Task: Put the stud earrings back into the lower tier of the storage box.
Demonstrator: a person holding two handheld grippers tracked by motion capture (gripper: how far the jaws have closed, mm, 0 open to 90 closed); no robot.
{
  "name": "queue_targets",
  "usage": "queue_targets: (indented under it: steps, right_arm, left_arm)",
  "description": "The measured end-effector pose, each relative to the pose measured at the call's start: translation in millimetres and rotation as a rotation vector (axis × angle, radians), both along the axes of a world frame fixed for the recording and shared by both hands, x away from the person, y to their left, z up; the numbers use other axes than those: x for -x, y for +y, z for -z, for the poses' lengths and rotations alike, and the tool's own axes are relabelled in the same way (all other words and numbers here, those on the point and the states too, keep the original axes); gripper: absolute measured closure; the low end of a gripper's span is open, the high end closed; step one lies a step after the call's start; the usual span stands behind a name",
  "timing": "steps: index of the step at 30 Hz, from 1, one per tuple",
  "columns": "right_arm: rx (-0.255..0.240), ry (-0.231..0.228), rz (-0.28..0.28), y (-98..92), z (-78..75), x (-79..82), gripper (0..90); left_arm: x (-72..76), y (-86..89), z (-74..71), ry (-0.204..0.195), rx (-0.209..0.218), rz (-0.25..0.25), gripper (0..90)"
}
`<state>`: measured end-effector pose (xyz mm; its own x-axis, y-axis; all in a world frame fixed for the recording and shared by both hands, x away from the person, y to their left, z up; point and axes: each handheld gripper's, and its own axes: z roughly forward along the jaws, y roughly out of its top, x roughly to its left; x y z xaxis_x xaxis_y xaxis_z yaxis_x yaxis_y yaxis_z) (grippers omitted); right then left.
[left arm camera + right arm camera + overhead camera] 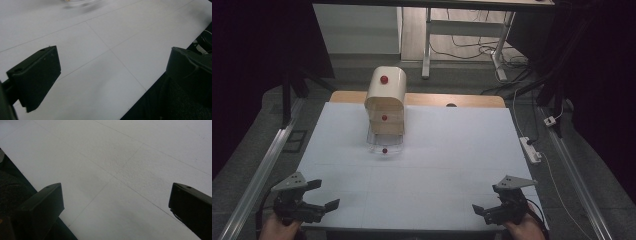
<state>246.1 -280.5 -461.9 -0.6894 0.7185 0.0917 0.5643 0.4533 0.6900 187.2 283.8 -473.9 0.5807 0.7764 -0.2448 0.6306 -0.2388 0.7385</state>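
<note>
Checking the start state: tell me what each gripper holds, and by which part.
Nothing is held. The left gripper and right gripper both hang open over the white table.

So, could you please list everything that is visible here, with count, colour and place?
small cabinet: one, cream wood with a rounded top, far middle of the table.
red knobs: three, on the cabinet's top and front, one above another.
clear drawer: one, transparent, at the cabinet's foot, pulled toward the person.
white sheet: one, covers the table.
power strip: one, white, floor at the right.
table legs: white, behind the table.
left gripper: black, near left corner, fingers open, holding nothing.
right gripper: black, near right corner, fingers open, holding nothing.
</note>
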Motion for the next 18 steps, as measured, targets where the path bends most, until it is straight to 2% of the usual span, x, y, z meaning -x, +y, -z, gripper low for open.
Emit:
queue_targets:
  steps: [5, 9, 14, 18]
  right_arm:
    - [0.000, 0.001, 0.001, 0.2, 0.0, 0.0, 0.0]
    - [0.001, 0.000, 0.000, 0.5, -0.2, 0.2, 0.0]
    - [-0.001, -0.001, 0.002, 0.3, -0.3, 0.2, 0.0]
    - [0.000, -0.002, 0.001, 0.4, -0.3, 0.1, 0.0]
  left_arm:
    - [6.8, 5.2, 2.2, 0.012, -0.018, -0.019, 0.0]
    - [11.8, 8.0, 5.0, 0.036, -0.044, -0.031, 0.0]
    - [19.7, 10.0, 4.4, 0.037, -0.059, -0.048, 0.0]
    - [23.2, 13.8, 4.9, 0.048, -0.051, -0.066, 0.0]
